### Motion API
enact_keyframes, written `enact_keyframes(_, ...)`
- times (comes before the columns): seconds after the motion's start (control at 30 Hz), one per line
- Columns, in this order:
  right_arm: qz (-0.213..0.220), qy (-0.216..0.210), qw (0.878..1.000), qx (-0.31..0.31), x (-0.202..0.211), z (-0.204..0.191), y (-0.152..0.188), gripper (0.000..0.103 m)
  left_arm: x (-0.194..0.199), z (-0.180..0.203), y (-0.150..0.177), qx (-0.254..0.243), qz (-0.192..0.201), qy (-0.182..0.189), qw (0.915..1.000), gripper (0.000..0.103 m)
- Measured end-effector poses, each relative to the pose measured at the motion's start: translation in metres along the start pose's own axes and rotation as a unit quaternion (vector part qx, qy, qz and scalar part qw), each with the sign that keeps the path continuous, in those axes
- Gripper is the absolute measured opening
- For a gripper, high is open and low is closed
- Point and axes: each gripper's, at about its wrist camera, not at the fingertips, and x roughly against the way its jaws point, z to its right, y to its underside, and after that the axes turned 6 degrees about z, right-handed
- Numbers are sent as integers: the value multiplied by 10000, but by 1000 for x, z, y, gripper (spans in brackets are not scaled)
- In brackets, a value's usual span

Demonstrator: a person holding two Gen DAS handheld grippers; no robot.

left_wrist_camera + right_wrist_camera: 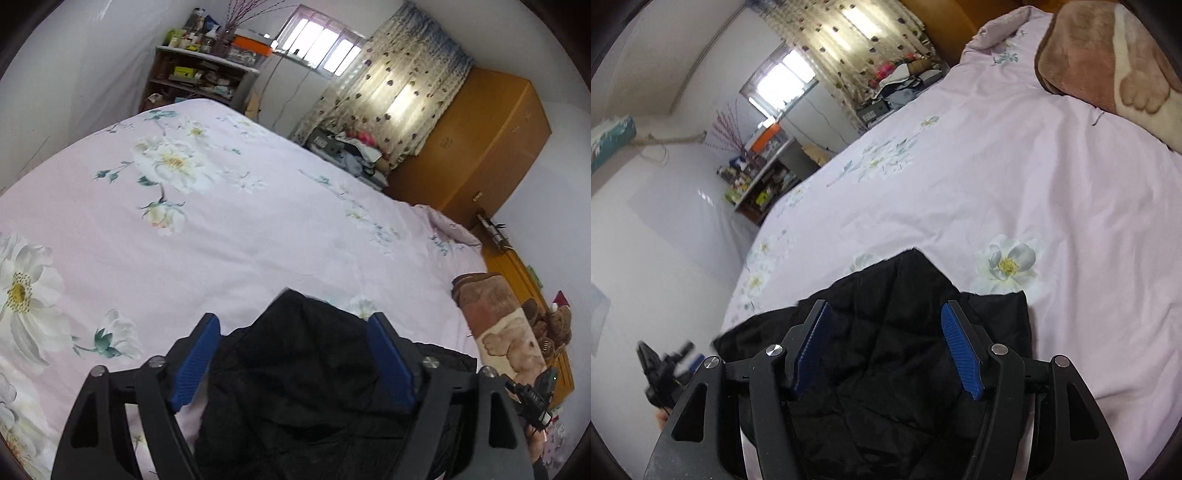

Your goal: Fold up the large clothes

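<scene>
On bed point(1015, 166), one black jacket point(897, 332), two open tongs point(886, 321)

Each camera sits just behind its own jaws and looks down along them, close over the black garment point(303, 373) on the bed point(229, 236). Both views share the garment, the bed's floral cover, the shelf point(759, 186), the window point(321, 50) and the curtain point(857, 48).
</scene>
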Motion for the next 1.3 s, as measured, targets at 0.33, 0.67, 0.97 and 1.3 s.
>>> enact_keyframes(0.33,-621,265,9974,264,-68,37,15,63,-96,-20,36,-386,-1283,-344,9904,84)
enact_keyframes(0.67,-1046,-417,9936,-129,-107,67,-4,66,-119,5,30,-835,-1161,-92,9897,61)
enact_keyframes(0.97,-295,483,9954,779,-91,21,-19,13,-123,28,19,-1341,-464,-555,9883,26)
enact_keyframes(1.3,-643,1456,9783,1328,-165,41,25,15,-178,11,61,-1594,-448,-1093,9801,33)
